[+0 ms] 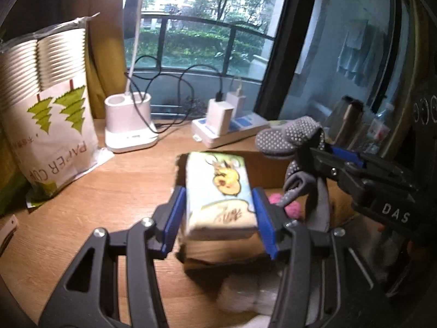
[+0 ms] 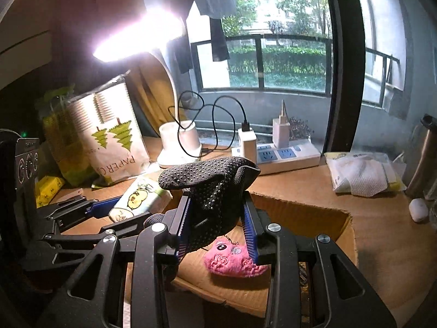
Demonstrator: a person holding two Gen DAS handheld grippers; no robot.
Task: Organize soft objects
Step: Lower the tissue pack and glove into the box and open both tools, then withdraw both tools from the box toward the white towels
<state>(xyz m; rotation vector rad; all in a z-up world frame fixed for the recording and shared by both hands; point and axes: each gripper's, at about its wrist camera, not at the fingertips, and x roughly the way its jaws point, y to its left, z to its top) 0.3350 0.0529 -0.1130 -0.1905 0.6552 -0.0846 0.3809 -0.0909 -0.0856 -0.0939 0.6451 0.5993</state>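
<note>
Over cardboard box [image 2: 314,218] rim | left tongs [image 1: 218,213] grip tissue pack [image 1: 221,191] | right tongs [image 2: 215,224] clamp grey sock [image 2: 213,188]

The tissue pack [image 1: 218,196] hid the near wall of the cardboard box [image 1: 262,161] ahead of the left gripper [image 1: 218,218], and the pack's underside stayed out of sight. Below that gripper's fingers, a pale heap [image 1: 245,298] was too blurred to identify. The grey dotted glove [image 2: 215,194] held in the right gripper [image 2: 215,227] covered the upper part of the pink plush toy [image 2: 232,259]. Left of the left gripper, the paper cup bag [image 1: 49,125] ran off the picture's edge.
</note>
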